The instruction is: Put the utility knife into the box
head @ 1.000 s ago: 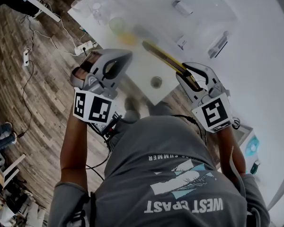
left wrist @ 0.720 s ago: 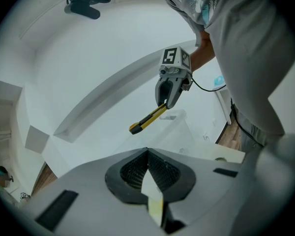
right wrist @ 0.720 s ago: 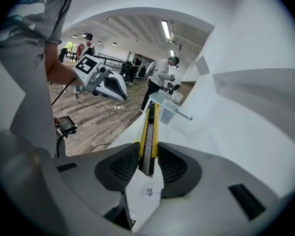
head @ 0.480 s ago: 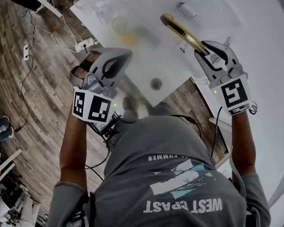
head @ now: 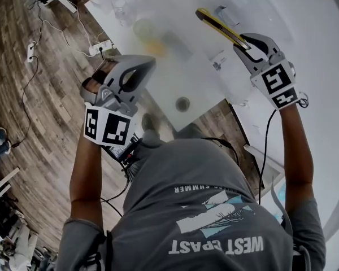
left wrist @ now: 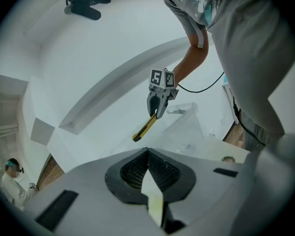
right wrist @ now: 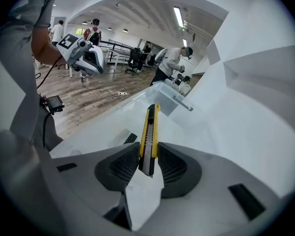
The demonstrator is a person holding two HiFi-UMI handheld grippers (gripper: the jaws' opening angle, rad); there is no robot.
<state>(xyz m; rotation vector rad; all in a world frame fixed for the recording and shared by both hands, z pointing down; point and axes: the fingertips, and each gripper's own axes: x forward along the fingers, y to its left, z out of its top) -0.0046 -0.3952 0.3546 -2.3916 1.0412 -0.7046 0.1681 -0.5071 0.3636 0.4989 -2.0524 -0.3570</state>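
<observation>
The right claw [head: 244,42] is clenched on one end of the yellow utility knife [head: 220,27]. The knife sticks out in the air over the far side of the table [head: 198,78], close to the clear box [left wrist: 191,127]. Only one end is held, so I think the long knife could tip or slip out and land on the table, not in the box. The left claw [head: 144,66] is squeezed together with nothing in it, at the near left.
</observation>
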